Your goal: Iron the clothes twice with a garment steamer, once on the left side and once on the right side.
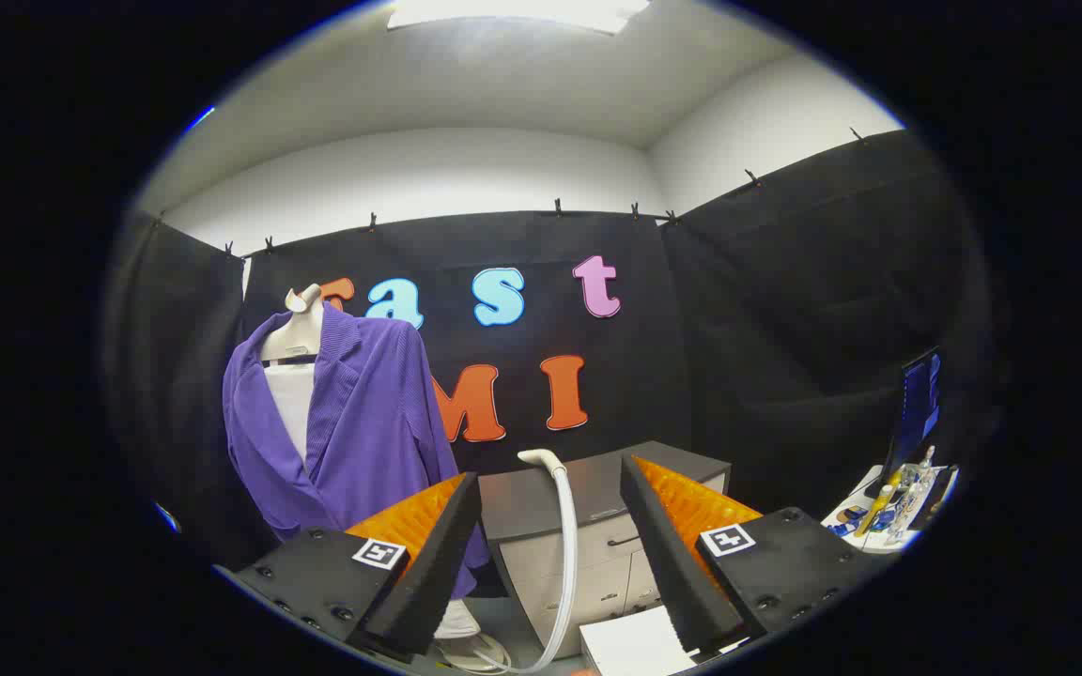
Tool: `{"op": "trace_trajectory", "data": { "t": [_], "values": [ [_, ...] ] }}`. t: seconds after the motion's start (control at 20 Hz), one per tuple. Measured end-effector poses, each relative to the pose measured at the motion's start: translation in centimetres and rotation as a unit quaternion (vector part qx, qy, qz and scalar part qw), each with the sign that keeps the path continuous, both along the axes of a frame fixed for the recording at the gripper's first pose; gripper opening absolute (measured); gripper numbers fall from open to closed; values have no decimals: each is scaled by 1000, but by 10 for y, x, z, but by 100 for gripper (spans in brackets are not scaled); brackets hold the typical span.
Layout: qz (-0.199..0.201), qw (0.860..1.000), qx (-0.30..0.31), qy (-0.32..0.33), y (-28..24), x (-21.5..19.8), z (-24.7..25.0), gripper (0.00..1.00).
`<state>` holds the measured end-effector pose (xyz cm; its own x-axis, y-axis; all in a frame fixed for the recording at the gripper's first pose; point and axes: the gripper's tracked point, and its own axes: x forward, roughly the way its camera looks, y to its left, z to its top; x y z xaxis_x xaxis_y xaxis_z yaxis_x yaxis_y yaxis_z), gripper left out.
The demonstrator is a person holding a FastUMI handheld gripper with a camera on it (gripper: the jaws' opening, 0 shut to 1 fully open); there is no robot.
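Jacket, purple, hung on a pale mannequin at the left, in front of the black booth wall, just beyond the left finger. Cabinet, grey-topped with pale drawers, standing ahead between the fingers. Steamer hose, white, rising in front of the cabinet and curving down toward the floor. Monitor and small clutter on a table at the far right. Gripper spread wide, fingers well apart, nothing between them.

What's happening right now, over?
Claw open, holding nothing. Steamer hose stands between its fingers, by the cabinet. Purple jacket hangs on a dummy beyond the left finger. Nothing blocking.
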<state>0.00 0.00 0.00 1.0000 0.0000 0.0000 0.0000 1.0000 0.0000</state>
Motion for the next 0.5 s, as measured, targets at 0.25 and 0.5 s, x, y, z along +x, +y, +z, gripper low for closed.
{"op": "trace_trajectory", "data": {
  "t": [0.25, 0.5],
  "values": [
    [-1, 1000, -4, -2, 0, 7, 0, 98],
    [-3, 1000, -5, -4, -5, 11, 0, 98]
  ]
}}
